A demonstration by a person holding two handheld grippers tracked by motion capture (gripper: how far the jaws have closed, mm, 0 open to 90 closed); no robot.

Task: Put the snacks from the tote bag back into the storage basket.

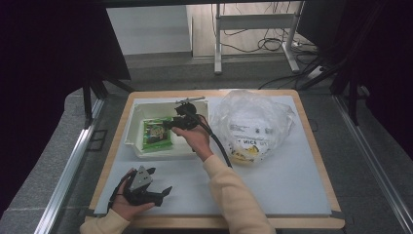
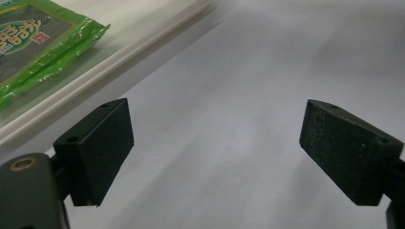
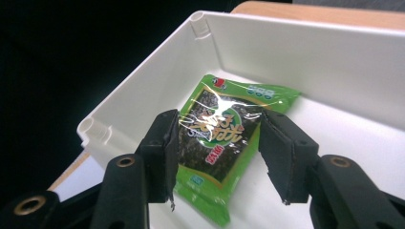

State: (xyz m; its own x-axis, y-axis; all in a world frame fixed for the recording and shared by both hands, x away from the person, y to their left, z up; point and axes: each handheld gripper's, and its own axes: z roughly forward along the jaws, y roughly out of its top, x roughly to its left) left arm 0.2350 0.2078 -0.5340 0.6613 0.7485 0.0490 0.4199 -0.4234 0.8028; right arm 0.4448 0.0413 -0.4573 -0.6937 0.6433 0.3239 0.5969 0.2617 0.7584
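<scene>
My worry is the glossy wrapper: if I close my right gripper (image 3: 217, 152) on the green seaweed snack packet (image 3: 224, 138), the film could slide or crumple, or a jaw could catch the white bin (image 3: 305, 52) wall. Its jaws stand parted, one either side of the packet, gripping nothing; contact I cannot tell. The packet lies flat in the bin, centre-left in the high view. My left gripper (image 2: 215, 152), lower left, is wide apart and empty above the table (image 2: 267, 57).
</scene>
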